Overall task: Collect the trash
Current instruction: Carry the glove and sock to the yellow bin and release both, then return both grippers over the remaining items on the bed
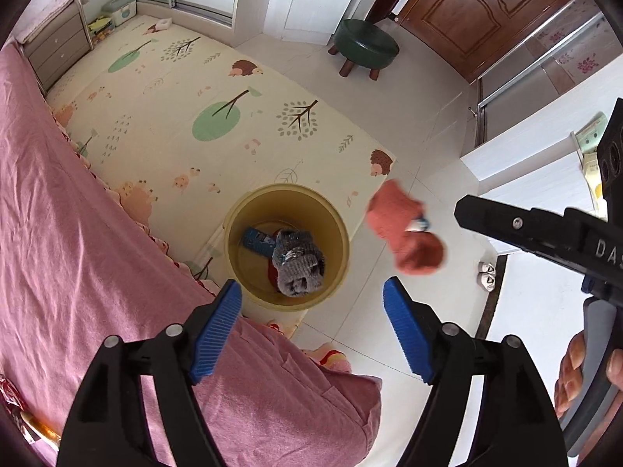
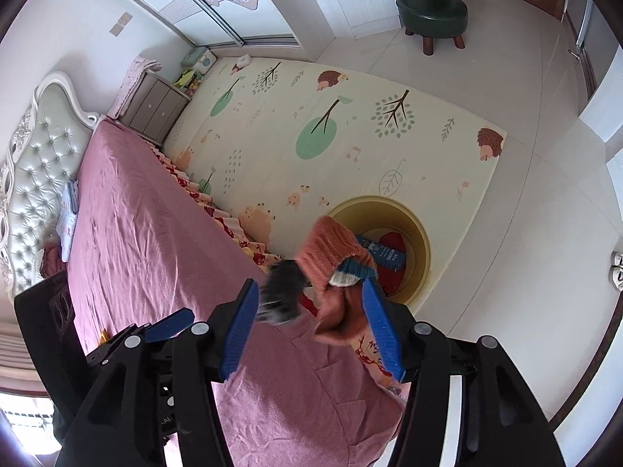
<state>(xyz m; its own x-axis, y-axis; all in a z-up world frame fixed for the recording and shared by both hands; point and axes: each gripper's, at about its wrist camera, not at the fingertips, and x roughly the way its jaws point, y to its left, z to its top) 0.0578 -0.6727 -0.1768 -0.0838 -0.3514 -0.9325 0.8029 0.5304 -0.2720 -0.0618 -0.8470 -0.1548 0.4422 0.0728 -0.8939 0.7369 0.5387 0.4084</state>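
Your right gripper (image 2: 311, 327), jaws spread, had the orange sock (image 1: 405, 229) falling at one o'clock of the yellow bin (image 1: 286, 247).

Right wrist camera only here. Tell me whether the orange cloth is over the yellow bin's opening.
Observer: In the left wrist view the orange cloth shows to the right of the bin, against the floor tiles and clear of the opening.
Operator: Report the left claw.
Observer: The left claw is open, with nothing between its pads.
Operator: Give me what shows inside the bin.
Observer: A grey knit bundle shows within the rim, over a blue packet and something red. I cannot tell whether it has landed.
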